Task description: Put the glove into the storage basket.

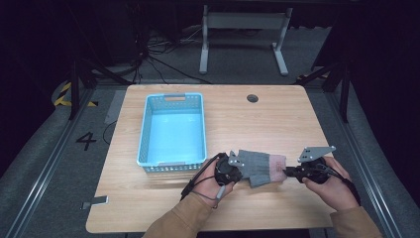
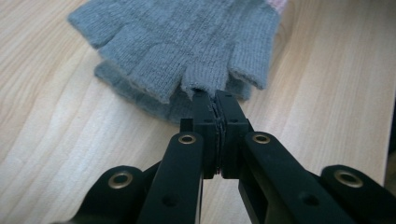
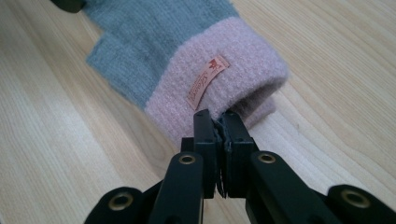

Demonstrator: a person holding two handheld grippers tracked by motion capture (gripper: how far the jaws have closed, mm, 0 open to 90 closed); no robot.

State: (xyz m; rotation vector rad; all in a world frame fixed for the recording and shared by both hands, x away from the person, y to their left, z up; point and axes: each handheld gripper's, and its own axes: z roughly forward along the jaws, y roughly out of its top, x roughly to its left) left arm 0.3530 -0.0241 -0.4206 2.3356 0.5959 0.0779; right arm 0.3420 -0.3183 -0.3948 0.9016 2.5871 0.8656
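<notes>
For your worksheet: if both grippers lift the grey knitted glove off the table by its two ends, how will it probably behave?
The glove is soft knit, so it will likely sag between the left gripper at a finger end and the right gripper at the pink cuff. It looks light and unlikely to slip. The knit may stretch if pulled.

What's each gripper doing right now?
Left gripper: shut on the grey fingerless glove, finger end.
Right gripper: shut on its pink cuff.

One blue basket [image 1: 172,130], and just right of it gloves [image 1: 262,167], seemingly two stacked (grey, pink cuffs), plus two grippers.
</notes>
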